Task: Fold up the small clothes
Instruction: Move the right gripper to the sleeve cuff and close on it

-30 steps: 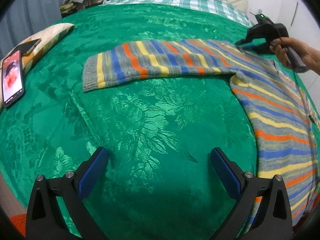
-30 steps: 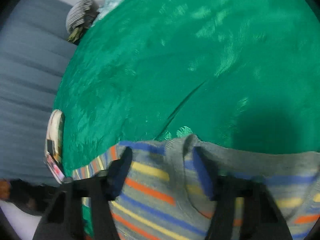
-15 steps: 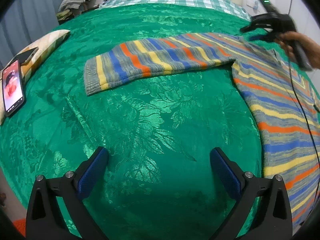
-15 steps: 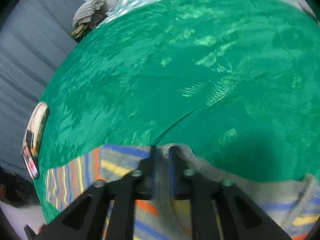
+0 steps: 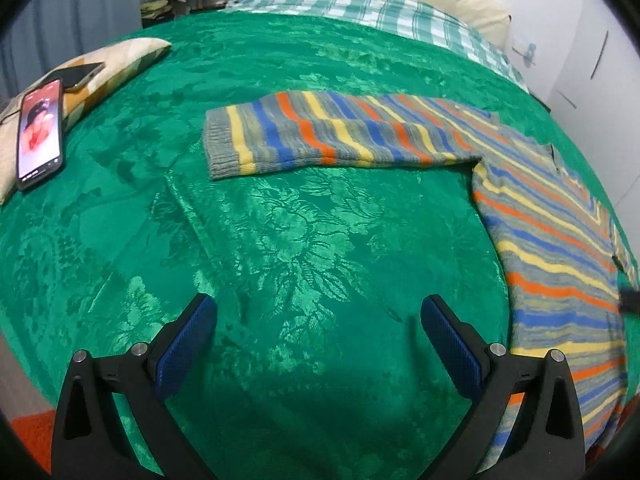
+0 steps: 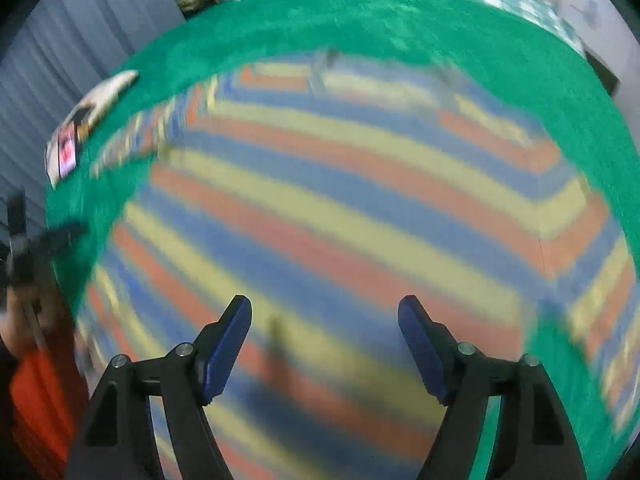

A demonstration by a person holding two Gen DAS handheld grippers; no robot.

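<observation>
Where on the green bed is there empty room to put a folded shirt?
The biggest bare patch of green bedspread lies below the sweater's sleeve, between the phone and the striped sweater body. More lies beyond the sleeve, toward the checked sheet. The right side is covered.

blur: right wrist view smeared — striped grey, blue, orange and yellow knit sweater (image 6: 340,208) beyond the fingers shows no knit detail | cut off: sweater's body leaves the left wrist view's edge right of the fingers | unclear: dark shape (image 5: 630,300) there — too little shows
</observation>
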